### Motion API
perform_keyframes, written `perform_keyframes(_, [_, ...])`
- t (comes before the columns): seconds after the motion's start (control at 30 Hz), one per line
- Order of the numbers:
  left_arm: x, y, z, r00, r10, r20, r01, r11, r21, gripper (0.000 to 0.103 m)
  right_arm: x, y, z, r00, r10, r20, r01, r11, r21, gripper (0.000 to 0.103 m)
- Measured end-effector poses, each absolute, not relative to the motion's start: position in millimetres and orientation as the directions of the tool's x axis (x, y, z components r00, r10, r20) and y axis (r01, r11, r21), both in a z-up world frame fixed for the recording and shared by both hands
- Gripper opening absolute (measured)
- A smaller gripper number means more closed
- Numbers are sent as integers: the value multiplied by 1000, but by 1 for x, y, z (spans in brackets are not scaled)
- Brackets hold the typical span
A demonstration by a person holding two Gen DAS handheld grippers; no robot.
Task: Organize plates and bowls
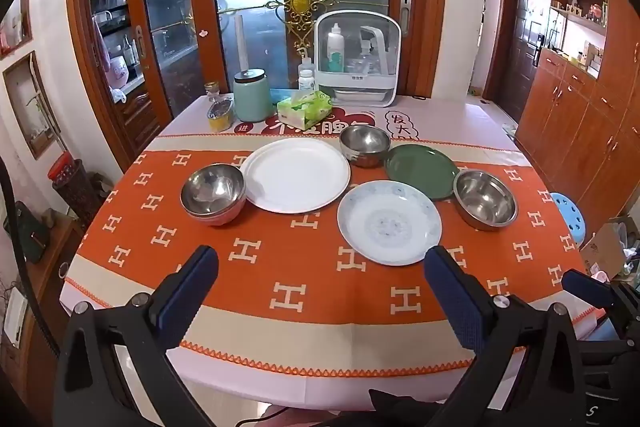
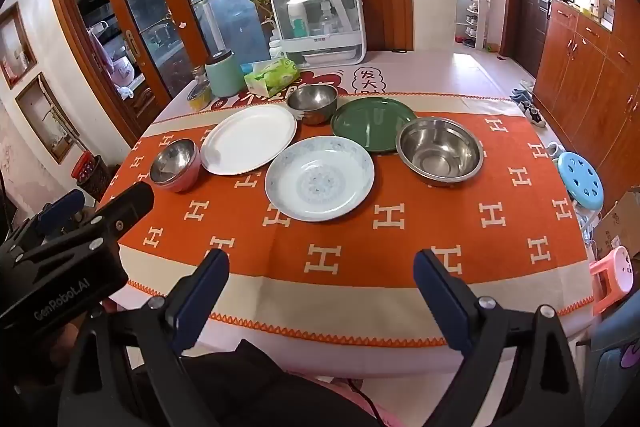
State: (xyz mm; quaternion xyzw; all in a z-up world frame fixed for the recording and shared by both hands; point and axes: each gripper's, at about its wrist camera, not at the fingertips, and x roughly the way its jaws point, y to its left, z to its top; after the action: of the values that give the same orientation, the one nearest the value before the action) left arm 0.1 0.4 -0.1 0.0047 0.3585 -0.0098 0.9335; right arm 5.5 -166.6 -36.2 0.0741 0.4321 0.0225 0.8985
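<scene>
On the orange cloth lie a large white plate (image 1: 295, 174) (image 2: 248, 139), a blue-patterned plate (image 1: 389, 221) (image 2: 319, 178) and a green plate (image 1: 420, 169) (image 2: 370, 121). A steel bowl with a pink outside (image 1: 213, 193) (image 2: 175, 163) stands left, a small steel bowl (image 1: 364, 143) (image 2: 313, 102) at the back, a wide steel bowl (image 1: 485, 198) (image 2: 439, 150) right. My left gripper (image 1: 322, 267) (image 2: 80, 211) is open and empty above the table's near edge. My right gripper (image 2: 321, 273) is open and empty beside it, near the front edge.
At the table's back stand a mint canister (image 1: 252, 97), a green tissue pack (image 1: 305, 109), a yellow tin (image 1: 220, 115) and a white storage case with bottles (image 1: 356, 59). A blue stool (image 2: 580, 181) and a pink stool (image 2: 612, 275) stand right of the table.
</scene>
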Motion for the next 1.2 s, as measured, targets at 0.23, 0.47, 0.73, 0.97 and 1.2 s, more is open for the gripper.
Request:
perform_keyframes(0.23, [0,0,0,737,-17,-675,22,1000,-1,102,6,-167,-36,623,103,-775,24,988,151,94])
perform_keyframes(0.47, [-1,0,1,737,-16,-676,22,1000,0,102,7,-168,-36,624,103,-774,23,988,150,94])
perform_keyframes(0.73, [-1,0,1,736,-15,-677,21,1000,1,102,7,-170,-36,625,103,-774,23,989,149,94])
perform_keyframes(0.97, [-1,2,2,738,-13,-675,20,1000,2,102,8,-173,-36,625,104,-773,22,988,151,94])
perform_keyframes(1.2, [-1,2,2,736,-11,-677,20,1000,5,102,9,-177,-36,625,106,-773,21,988,153,94])
